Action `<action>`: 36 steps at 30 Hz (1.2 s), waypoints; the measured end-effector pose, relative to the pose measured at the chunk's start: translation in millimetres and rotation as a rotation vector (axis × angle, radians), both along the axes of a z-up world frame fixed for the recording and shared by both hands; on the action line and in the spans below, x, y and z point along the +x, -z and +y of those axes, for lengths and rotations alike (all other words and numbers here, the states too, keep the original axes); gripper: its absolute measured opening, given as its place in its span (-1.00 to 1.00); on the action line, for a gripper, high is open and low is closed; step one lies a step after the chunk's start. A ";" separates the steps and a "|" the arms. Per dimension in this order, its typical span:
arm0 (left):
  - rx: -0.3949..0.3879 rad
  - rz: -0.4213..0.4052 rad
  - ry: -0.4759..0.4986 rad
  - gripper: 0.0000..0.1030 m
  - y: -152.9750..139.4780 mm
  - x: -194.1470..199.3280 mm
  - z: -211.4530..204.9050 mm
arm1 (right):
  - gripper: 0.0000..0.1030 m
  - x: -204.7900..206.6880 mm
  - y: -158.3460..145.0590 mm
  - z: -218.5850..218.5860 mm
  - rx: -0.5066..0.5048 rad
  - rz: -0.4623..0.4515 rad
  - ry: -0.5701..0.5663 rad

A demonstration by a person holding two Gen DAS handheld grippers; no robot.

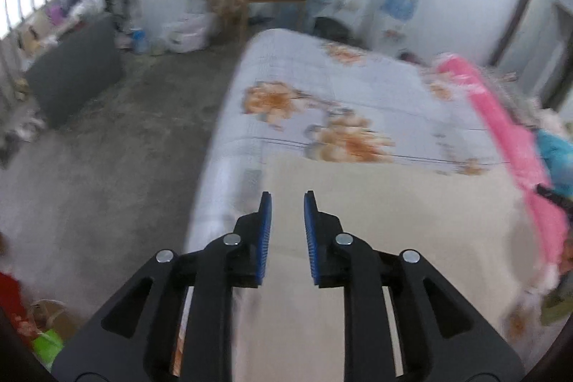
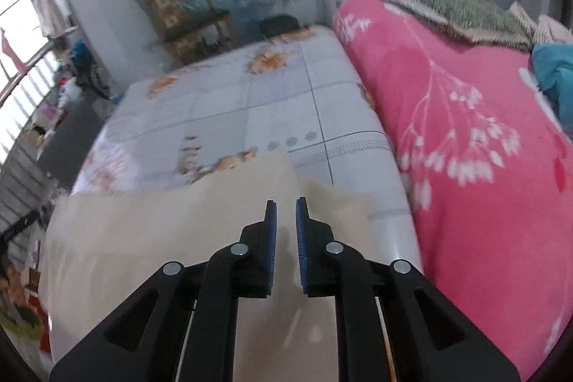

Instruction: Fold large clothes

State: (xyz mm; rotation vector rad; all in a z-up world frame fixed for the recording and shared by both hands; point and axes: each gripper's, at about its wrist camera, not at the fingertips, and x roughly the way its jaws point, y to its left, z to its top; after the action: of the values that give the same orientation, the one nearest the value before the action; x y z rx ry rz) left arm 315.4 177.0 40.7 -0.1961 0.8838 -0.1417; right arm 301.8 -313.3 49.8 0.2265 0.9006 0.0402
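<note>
Left wrist: left gripper [image 1: 287, 203] jaws spread, empty | right gripper [image 2: 286, 208] jaws parted, empty | cream garment [image 2: 150, 238] on bed [image 2: 222, 117]

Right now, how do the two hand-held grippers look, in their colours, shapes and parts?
The left gripper and the right gripper look the same: matte black plastic linkage arms with triangular cut-outs, round silver pivot pins, and two narrow jaws lined with ribbed blue pads. No cable, marking or sleeve shows.
</note>
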 end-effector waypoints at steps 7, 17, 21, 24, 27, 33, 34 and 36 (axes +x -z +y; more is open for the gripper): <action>-0.070 0.114 0.109 -0.54 33.5 -65.0 -8.9 | -0.78 -89.3 29.6 5.2 -0.036 0.138 -0.102; 0.099 0.020 0.062 -0.54 15.1 -94.3 -7.9 | -0.74 -111.0 4.5 8.8 -0.045 0.117 -0.010; 0.067 -0.011 0.155 -0.27 7.0 -85.8 -56.9 | -0.24 -91.9 -8.6 56.8 -0.069 0.043 -0.125; 0.121 0.005 0.202 -0.19 22.0 -79.8 -99.5 | 0.08 -69.9 7.9 109.0 -0.073 0.029 -0.272; 0.225 0.072 0.175 -0.12 57.3 -71.6 -123.4 | 0.09 -56.7 49.4 139.8 -0.129 0.141 -0.316; 0.235 -0.038 0.209 -0.13 31.3 -85.1 -132.5 | 0.10 -61.3 36.0 156.2 -0.196 0.095 -0.316; 0.240 -0.061 0.216 -0.13 24.1 -81.0 -137.8 | 0.10 -59.4 29.5 157.0 -0.187 0.067 -0.316; 0.220 -0.073 0.214 -0.13 17.2 -66.8 -144.8 | 0.10 -44.9 14.6 161.8 -0.197 0.008 -0.284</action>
State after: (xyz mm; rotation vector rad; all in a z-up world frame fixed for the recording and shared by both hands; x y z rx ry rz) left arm 248.6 32.3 23.6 0.1087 0.8395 -0.2476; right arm 256.9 -151.5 35.2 -0.0860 0.9331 0.2127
